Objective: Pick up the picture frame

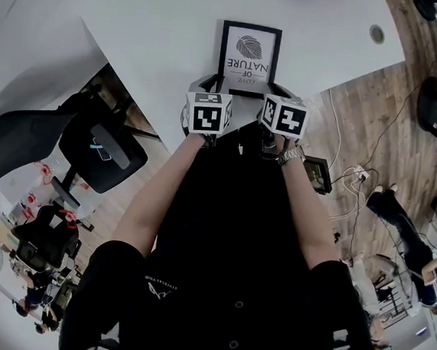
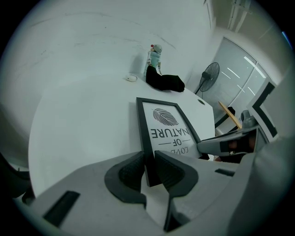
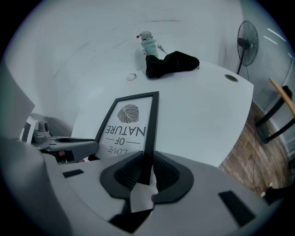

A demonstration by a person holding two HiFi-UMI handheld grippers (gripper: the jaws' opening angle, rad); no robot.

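Observation:
A black picture frame (image 1: 249,58) with a leaf print and the words "LOVE OF NATURE" lies flat on the white table (image 1: 163,27), just ahead of me. My left gripper (image 1: 212,85) grips the frame's left border near its near corner. In the left gripper view the frame (image 2: 166,124) runs between the left gripper's (image 2: 148,168) pads, which press on the border. My right gripper (image 1: 280,92) holds the right border in the same way. In the right gripper view the thin black edge of the frame (image 3: 126,122) is pinched in the right gripper (image 3: 146,168).
At the far end of the table lie a black cloth (image 3: 170,63), a small toy figure (image 3: 147,42) and a small white object (image 2: 132,78). A standing fan (image 3: 247,44) is beyond the table. Black office chairs (image 1: 98,147) stand to my left, wooden floor (image 1: 376,139) to my right.

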